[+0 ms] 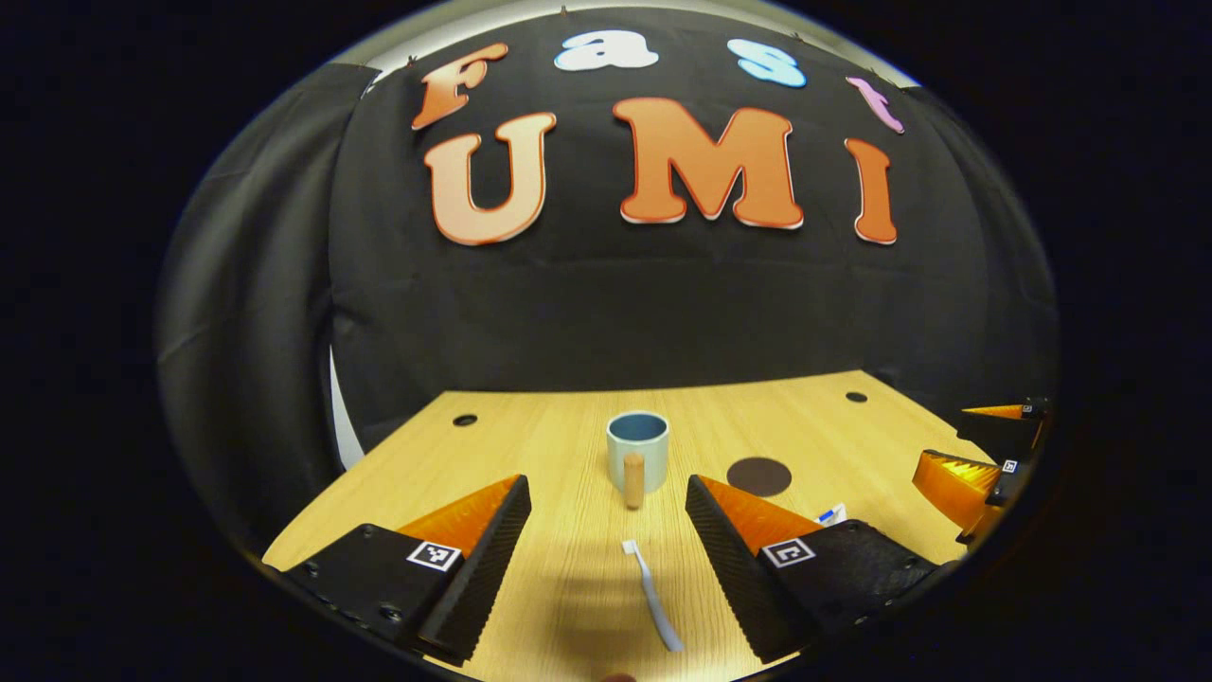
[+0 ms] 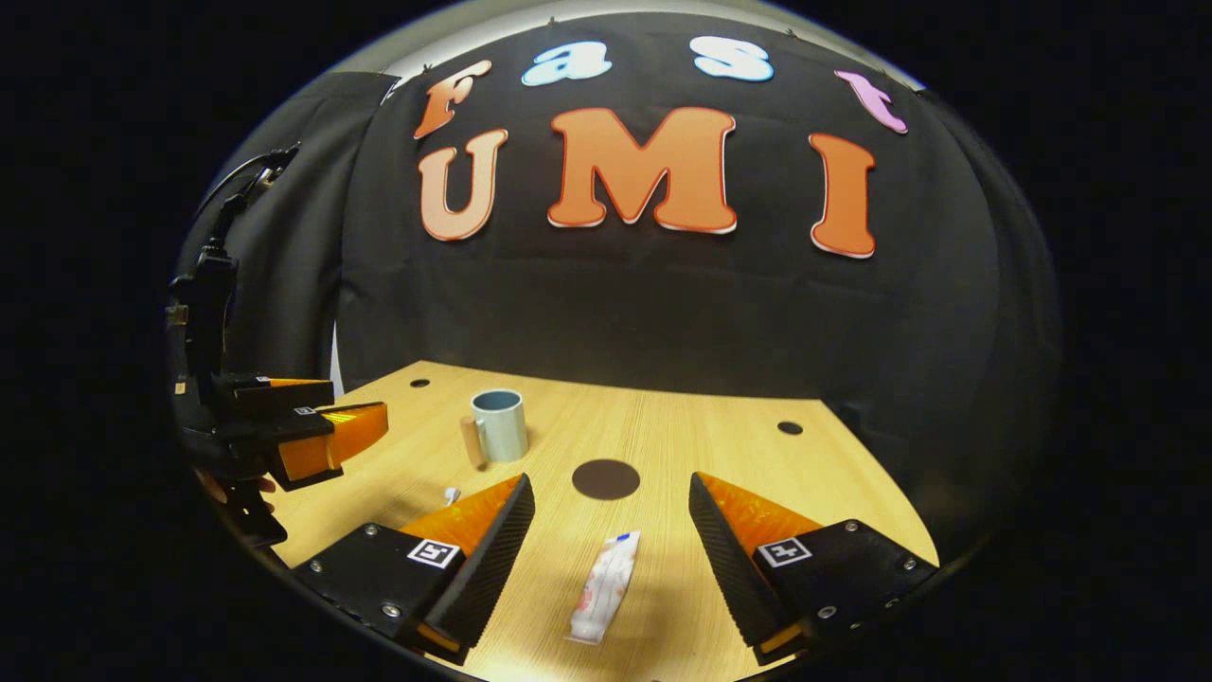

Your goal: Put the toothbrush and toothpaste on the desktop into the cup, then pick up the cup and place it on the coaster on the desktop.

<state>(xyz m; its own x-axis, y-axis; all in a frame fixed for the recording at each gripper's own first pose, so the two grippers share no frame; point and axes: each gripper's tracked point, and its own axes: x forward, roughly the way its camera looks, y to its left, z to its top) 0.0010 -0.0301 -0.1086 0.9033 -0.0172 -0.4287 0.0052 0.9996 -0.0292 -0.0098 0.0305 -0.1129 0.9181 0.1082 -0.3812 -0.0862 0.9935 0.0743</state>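
The toothbrush (image 1: 653, 597) lay flat on the wooden desktop (image 1: 530, 445), its small white head pointing toward twelve o'clock and its pale handle trailing back toward five o'clock in the left gripper view. It looked light, thin and rigid, probably slick plastic, so I judged the middle of the handle the safest place to pinch it; being so low on the wood, it could easily skid or roll out from under the pads. The toothpaste (image 2: 603, 587) lay flat too, cap end toward twelve o'clock in the right gripper view. It seemed a soft, part-squeezed tube, light, likely to dent under pressure, so a grip across its fuller body near the cap looked wiser than the flattened tail.

Beyond the brush, at twelve o'clock, stood the cup (image 1: 637, 445), upright and open-mouthed, with a tan wooden-looking handle on its near side. It was probably ceramic, the heaviest and most breakable piece here. The dark round coaster (image 1: 759, 475) sat near it at about three o'clock, apart from it.

The left gripper (image 1: 606, 530) was spread wide, holding nothing, its fingers either side of the toothbrush without touching it. The right gripper (image 2: 611, 530) was equally wide and empty, straddling the toothpaste. In the right gripper view the other gripper showed at nine o'clock, its orange fingers parted.
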